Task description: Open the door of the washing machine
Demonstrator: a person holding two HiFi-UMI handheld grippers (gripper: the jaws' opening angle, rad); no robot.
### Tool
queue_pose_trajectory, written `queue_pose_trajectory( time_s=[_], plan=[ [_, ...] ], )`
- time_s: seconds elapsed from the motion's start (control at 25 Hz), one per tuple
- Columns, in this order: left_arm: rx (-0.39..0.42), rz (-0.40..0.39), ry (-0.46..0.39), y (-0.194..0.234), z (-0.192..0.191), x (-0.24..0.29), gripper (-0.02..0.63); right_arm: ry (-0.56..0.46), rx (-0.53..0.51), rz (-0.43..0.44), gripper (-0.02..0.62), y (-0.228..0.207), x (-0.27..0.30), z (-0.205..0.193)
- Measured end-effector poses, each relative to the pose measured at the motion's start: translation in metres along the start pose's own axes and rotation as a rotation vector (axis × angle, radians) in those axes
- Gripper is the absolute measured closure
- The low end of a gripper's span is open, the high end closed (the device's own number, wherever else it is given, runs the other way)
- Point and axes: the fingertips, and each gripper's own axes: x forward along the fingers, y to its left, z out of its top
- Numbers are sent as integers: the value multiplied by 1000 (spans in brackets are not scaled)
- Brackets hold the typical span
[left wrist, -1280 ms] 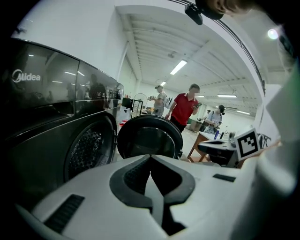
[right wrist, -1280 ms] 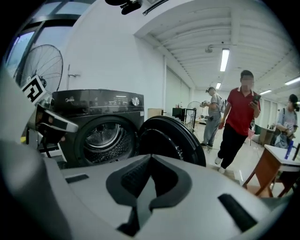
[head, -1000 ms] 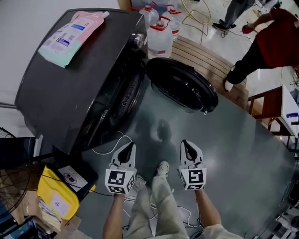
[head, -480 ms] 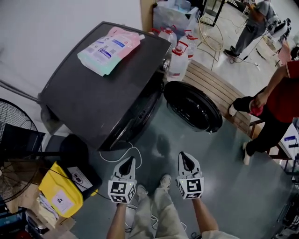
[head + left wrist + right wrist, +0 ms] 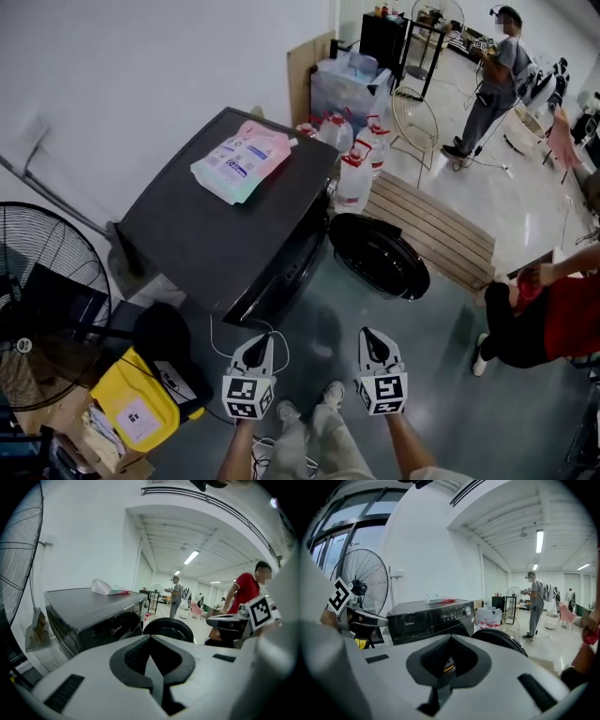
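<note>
The dark washing machine (image 5: 225, 234) stands on the grey floor with its round door (image 5: 380, 255) swung wide open to the right of the drum opening. My left gripper (image 5: 255, 349) and right gripper (image 5: 372, 342) hang side by side in the air, well short of the machine, above the person's legs. Both are shut with nothing between the jaws. In the left gripper view the gripper (image 5: 150, 641) points at the machine (image 5: 93, 616) and the door (image 5: 168, 629). In the right gripper view the gripper (image 5: 449, 660) faces the machine's front panel (image 5: 431, 618) and the door (image 5: 501, 641).
A pink and green pouch (image 5: 242, 161) lies on the machine's top. Water jugs (image 5: 354, 178) and a wooden pallet (image 5: 436, 234) stand behind the door. A fan (image 5: 47, 300) and a yellow bag (image 5: 141, 408) are at the left. One person in red (image 5: 553, 319) crouches at the right; another (image 5: 492, 80) stands far back.
Both grippers have risen, still shut and side by side. The machine and its open door now look smaller and farther off. The person in red has shifted toward the lower right.
</note>
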Motion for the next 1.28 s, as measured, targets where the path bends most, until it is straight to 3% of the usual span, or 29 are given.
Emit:
queue_pose_trajectory(
  time_s=[0.76, 1.28],
  plan=[
    [67, -11, -103, -52, 96, -84, 598, -79, 20, -64, 597, -11, -109, 81],
    [100, -3, -173, -69, 121, -127, 598, -157, 4, -99, 597, -18, -158, 113]
  ],
)
